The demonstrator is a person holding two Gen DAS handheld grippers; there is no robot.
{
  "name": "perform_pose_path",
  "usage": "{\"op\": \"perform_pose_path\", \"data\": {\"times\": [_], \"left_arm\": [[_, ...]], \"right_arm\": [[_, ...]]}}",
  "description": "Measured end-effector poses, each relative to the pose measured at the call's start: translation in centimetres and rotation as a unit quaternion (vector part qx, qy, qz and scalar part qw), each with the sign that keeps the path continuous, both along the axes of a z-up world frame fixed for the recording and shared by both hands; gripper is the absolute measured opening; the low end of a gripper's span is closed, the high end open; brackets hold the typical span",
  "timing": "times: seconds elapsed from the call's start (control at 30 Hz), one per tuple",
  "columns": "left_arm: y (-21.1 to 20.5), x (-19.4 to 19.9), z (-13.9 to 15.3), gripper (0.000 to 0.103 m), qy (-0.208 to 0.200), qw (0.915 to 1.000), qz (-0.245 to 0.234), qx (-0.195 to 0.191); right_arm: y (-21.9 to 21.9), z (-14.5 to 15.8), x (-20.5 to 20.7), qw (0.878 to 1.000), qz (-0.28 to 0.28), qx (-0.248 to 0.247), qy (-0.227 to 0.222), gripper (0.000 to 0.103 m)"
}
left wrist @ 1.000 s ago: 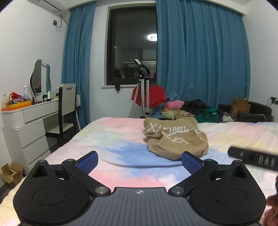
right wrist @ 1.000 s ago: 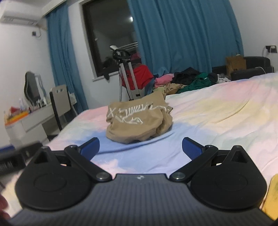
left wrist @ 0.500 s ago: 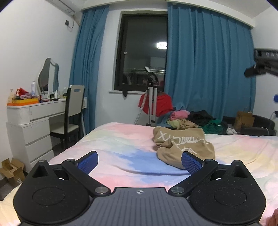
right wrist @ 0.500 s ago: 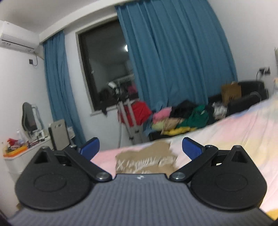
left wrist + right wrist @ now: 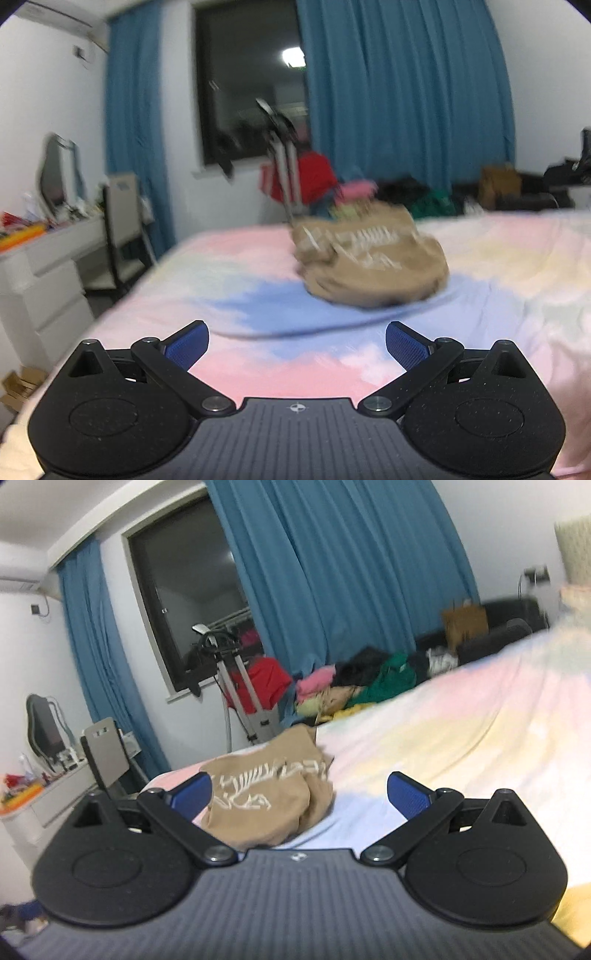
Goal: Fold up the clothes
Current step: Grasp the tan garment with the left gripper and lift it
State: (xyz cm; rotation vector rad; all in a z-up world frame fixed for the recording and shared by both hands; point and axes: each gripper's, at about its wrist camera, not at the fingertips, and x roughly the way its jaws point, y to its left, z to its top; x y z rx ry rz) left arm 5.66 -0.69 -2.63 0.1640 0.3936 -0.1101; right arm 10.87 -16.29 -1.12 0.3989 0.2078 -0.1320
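A tripod [image 5: 286, 162] is standing before the dark window, a heap of coloured clothes [image 5: 354, 686] is lying past the bed [image 5: 517, 266], and a chair [image 5: 123, 221] is sitting by the white table [image 5: 55, 251]. Nothing is blocking the crumpled tan garment [image 5: 369, 266], which is resting mid-bed. The left gripper [image 5: 297, 345] and right gripper [image 5: 300, 794] are hovering low over the bedspread, facing the garment, jaws spread wide, gripping nothing.

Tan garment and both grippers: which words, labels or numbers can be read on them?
Tan garment: white print, not readable as words in either view.
Left gripper: only a small round mark, no words.
Right gripper: small emblem, too small to read.
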Motion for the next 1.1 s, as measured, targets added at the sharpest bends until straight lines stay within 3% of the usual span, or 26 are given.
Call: {"op": "perform_pose_path", "data": {"times": [0.07, 0.2, 0.43, 0.67, 0.8, 0.9, 0.97, 1.07, 1.1], "left_arm": [[-1.0, 2.6, -1.1, 0.101, 0.03, 0.9994, -0.008, 0.014], [-2.6, 7.1, -3.4, 0.1, 0.049, 0.9952, -0.024, 0.081], [-5.6, 15.1, -6.6, 0.098, 0.075, 0.9846, -0.041, 0.152], [-9.2, 20.6, -9.4, 0.095, 0.07, 0.9668, -0.062, 0.238], [-10.3, 22.7, -9.6, 0.092, 0.044, 0.9631, -0.081, 0.253], [-10.7, 24.0, -9.0, 0.062, 0.037, 0.9647, -0.094, 0.243], [-10.3, 24.5, -8.0, 0.018, 0.037, 0.9725, -0.093, 0.211], [-9.1, 24.1, -5.5, 0.003, 0.015, 0.9845, -0.084, 0.154], [-8.7, 23.4, -4.5, 0.003, 0.005, 0.9866, -0.086, 0.139]], "right_arm": [[-0.2, -0.2, 0.4, 1.0, 0.007, -0.007, -0.006, 0.103], [-1.2, -0.9, 1.3, 0.999, 0.022, 0.026, -0.012, 0.103], [-3.0, -2.2, 3.1, 0.998, 0.008, 0.052, 0.032, 0.103], [-4.6, -4.7, 5.7, 0.992, 0.01, 0.107, 0.065, 0.103], [-4.9, -6.0, 7.5, 0.992, 0.01, 0.103, 0.079, 0.103], [-4.5, -7.1, 8.8, 0.992, 0.011, 0.092, 0.091, 0.103], [-4.1, -7.8, 9.4, 0.992, 0.015, 0.077, 0.099, 0.103], [-3.2, -8.4, 10.1, 0.993, 0.024, 0.051, 0.106, 0.103], [-2.9, -8.5, 10.2, 0.993, 0.03, 0.044, 0.108, 0.103]]}}
